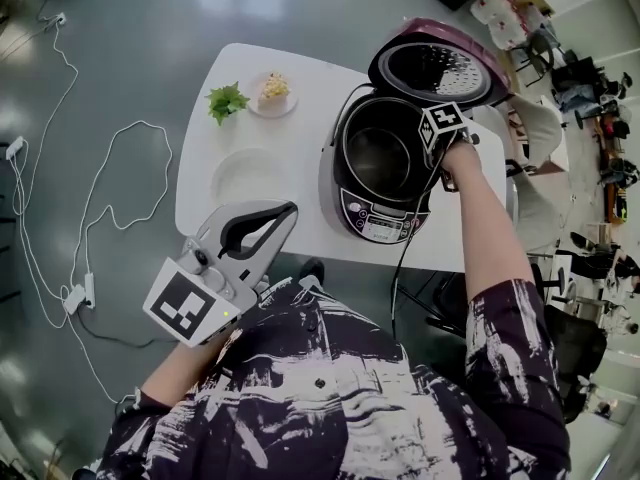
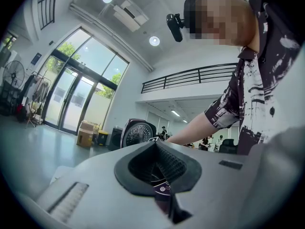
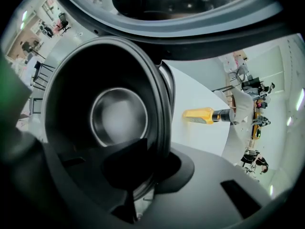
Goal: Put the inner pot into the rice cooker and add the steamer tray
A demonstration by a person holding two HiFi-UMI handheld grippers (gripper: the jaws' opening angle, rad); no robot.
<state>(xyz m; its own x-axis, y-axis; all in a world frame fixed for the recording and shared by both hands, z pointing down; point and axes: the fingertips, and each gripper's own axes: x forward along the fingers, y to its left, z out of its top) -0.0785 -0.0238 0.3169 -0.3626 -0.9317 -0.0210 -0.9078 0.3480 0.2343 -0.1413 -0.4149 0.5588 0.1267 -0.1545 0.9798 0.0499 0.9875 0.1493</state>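
Dark white-streaked shirt (image 1: 330, 398); pale grey left claw (image 1: 288, 213), square-marker cube (image 1: 186, 308)

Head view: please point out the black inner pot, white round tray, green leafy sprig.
black inner pot (image 1: 379, 155), head view, its bottom
white round tray (image 1: 245, 175), head view, its middle
green leafy sprig (image 1: 227, 100), head view, its leaves

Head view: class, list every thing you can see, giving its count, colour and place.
Table: one, white, centre.
Rice cooker: one, maroon, lid open, table's right.
Inner pot: one, dark, inside rice cooker.
Steamer tray: one, white, on table left of cooker.
Plate: one, pale, holding yellowish food, far side.
Leafy sprig: one, green, left of plate.
Cables: several, white, floor at left.
Left gripper: one, grey, fingers together, empty, near body.
Right gripper: one, dark, fingers on inner pot's right rim.
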